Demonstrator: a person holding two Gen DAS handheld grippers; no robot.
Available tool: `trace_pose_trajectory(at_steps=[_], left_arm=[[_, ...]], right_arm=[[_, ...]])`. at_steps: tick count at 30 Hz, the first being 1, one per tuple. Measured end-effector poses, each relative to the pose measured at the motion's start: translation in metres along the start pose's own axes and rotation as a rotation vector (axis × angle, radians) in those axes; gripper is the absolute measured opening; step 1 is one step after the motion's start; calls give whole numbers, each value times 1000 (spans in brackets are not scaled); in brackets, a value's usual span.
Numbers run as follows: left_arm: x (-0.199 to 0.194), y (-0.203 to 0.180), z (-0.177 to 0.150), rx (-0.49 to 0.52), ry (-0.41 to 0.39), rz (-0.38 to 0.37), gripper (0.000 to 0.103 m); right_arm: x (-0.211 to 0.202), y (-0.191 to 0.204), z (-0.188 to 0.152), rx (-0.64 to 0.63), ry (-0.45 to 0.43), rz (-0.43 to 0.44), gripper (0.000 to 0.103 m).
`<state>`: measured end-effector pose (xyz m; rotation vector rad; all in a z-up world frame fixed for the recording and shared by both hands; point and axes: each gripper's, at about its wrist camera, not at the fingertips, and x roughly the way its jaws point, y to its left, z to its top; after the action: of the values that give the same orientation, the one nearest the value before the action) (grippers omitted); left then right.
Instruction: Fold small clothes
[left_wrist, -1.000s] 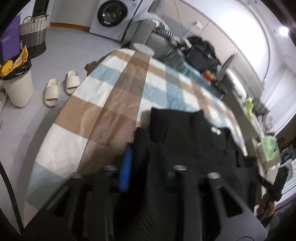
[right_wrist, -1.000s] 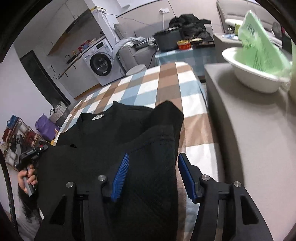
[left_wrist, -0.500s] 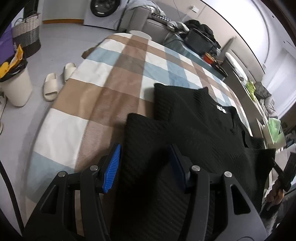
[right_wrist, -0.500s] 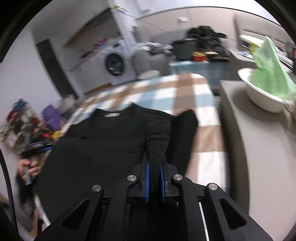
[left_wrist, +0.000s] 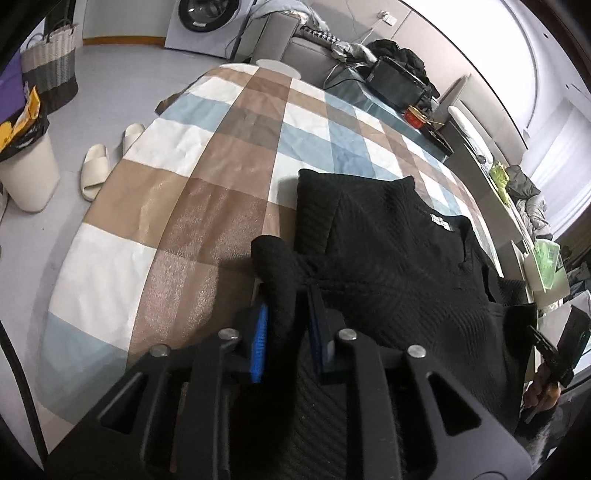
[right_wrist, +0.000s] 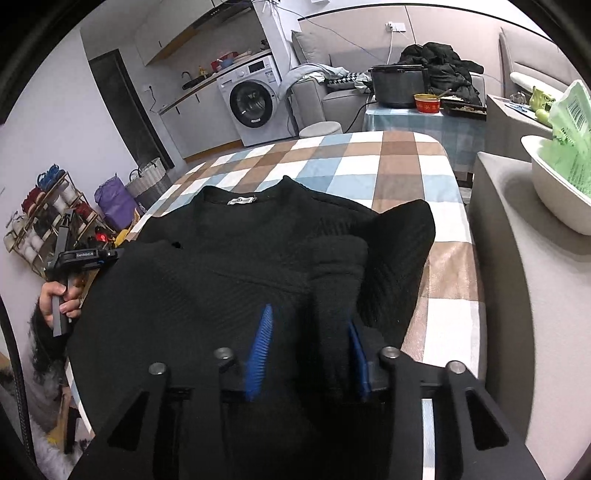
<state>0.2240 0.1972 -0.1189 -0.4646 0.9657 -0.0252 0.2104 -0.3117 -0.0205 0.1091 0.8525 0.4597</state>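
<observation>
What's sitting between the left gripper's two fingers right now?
A bunched fold of the black sweater, pinched in the left gripper; the left wrist view shows it.

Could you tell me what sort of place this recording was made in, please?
Most likely a small home: a washing machine under a counter, a sofa, and slippers on the floor.

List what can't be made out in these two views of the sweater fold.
- Sweater hem: both views, hidden under the tool bodies at the bottom edge.
- Left tool: grip depth, bunched knit covers the pads.
- Right tool: whether it pinches the sleeve or stands open around it.
- Neck label: print too small.
</observation>
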Motion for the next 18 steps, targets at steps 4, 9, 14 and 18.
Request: trace_pose_trajectory(at_steps=[4,9,14,18], left_arm=[[4,1,3,-12,5,4,26],[4,-5,3,3,-18,1,9],[-23,-11,-1,12,-118,-15,3],[-60,-18,-2,31,-215,-60,3]], right_arm=[[5,-3,3,2,9,-15,41],[9,-4,3,-16,14,-70,8],[-6,1,0,-48,-41,-92,5],[-36,5,1,-40,-137,-89,5]])
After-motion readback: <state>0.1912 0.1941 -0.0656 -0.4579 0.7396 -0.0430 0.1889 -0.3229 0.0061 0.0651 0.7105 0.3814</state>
